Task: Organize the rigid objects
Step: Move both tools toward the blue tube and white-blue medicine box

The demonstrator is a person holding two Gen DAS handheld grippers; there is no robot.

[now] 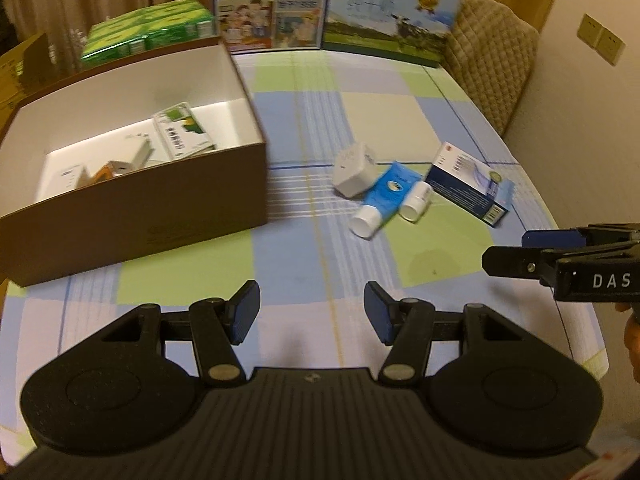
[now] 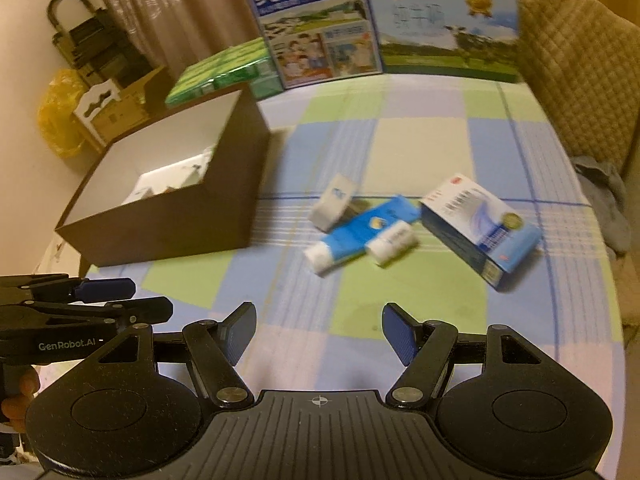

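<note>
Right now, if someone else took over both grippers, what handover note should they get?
Left gripper: open, empty, above the checked tablecloth.
Right gripper: open, empty.
Done: several small cartons already lie in the brown cardboard box.
Left on the cloth, clustered right of the box: white cube-shaped plug, blue tube with white cap, small white bottle, blue-and-white medicine carton.

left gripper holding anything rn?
No: the left gripper is open, with only the checked tablecloth showing between its blue pads.
</note>
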